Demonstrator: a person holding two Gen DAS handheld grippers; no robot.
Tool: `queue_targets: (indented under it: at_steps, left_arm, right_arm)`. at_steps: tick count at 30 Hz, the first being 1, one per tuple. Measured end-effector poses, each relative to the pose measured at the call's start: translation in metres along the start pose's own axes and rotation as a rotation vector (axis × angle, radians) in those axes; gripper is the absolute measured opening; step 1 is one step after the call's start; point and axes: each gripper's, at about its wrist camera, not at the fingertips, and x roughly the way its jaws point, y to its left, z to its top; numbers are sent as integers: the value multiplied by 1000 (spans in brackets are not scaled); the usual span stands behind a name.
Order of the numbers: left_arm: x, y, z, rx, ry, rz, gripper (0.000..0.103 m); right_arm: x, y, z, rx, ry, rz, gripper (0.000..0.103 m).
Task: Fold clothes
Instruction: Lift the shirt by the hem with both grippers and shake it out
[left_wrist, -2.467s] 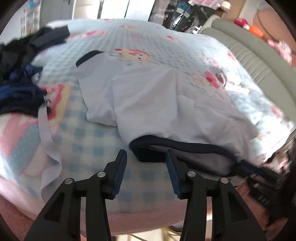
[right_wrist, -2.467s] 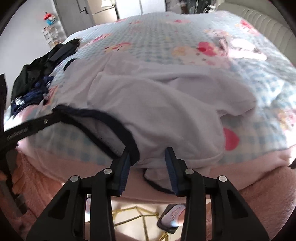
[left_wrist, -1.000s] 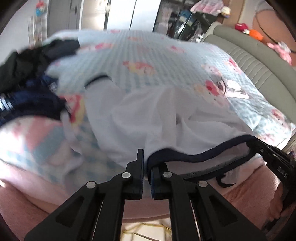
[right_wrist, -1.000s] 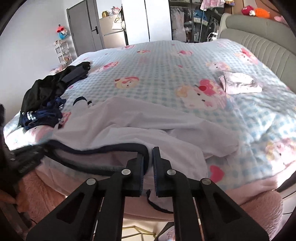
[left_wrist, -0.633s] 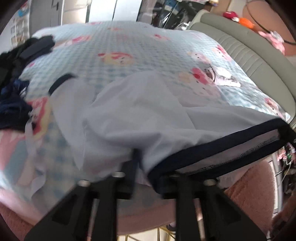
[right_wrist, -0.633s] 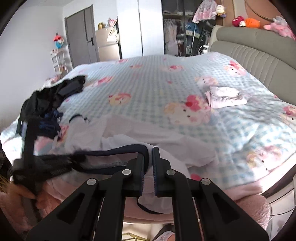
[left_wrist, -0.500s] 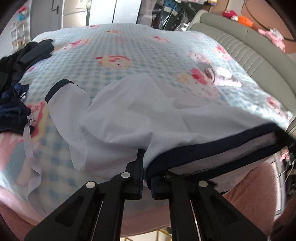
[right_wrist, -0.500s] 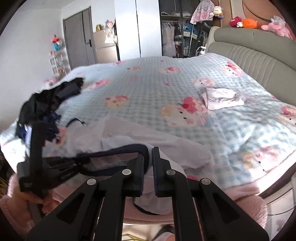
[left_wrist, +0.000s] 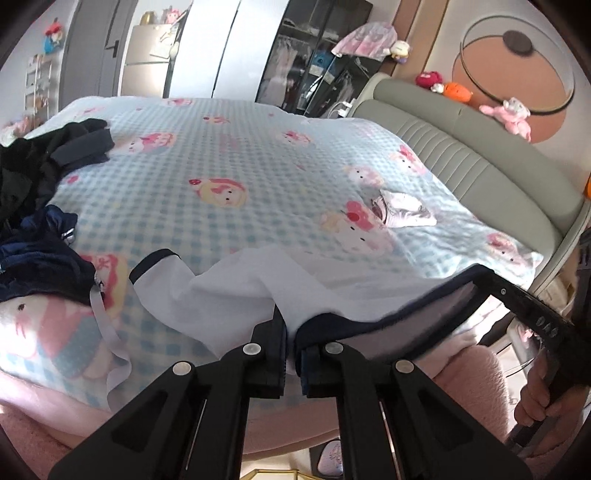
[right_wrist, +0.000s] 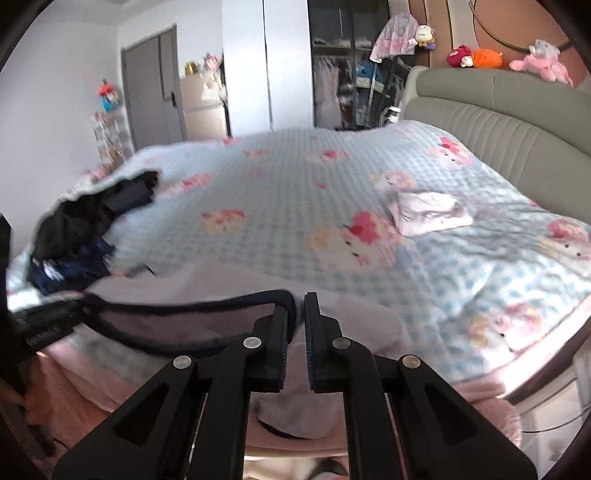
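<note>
A white shirt (left_wrist: 255, 280) with navy trim lies at the near edge of the bed. My left gripper (left_wrist: 291, 347) is shut on its navy hem and holds it lifted. My right gripper (right_wrist: 300, 321) is shut on the same hem further along; it also shows at the right of the left wrist view (left_wrist: 480, 275). The hem (right_wrist: 177, 306) is stretched taut between the two grippers. One navy-cuffed sleeve (left_wrist: 155, 260) rests on the bed. The shirt's lower body hangs over the bed edge (right_wrist: 295, 417).
The bed has a blue checked cartoon blanket (left_wrist: 236, 155). A pile of dark clothes (left_wrist: 40, 206) lies at the left. A small folded white garment (right_wrist: 428, 212) lies at the right near the grey headboard (right_wrist: 517, 129). Wardrobes and a door stand beyond.
Both grippers closed on the navy hem, then lifted it and pulled back from the bed. The shirt has been dragged toward the near edge and the hem has drawn taut.
</note>
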Motion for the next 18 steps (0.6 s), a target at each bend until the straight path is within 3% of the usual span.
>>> queue_targets:
  at_steps: [7, 12, 14, 16, 18]
  left_arm:
    - [32, 15, -26, -48, 143, -2, 5]
    - [50, 16, -38, -33, 195, 5, 5]
    - [64, 16, -29, -25, 206, 18, 5]
    - [78, 14, 0, 2, 183, 42, 5]
    - [78, 7, 50, 31, 117, 56, 4]
  right_arm:
    - [42, -20, -24, 103, 182, 22, 7]
    - [56, -25, -33, 61, 208, -14, 7]
    - [69, -26, -27, 33, 217, -27, 7]
    - [85, -26, -15, -23, 219, -55, 6]
    - [102, -22, 21, -80, 194, -75, 6]
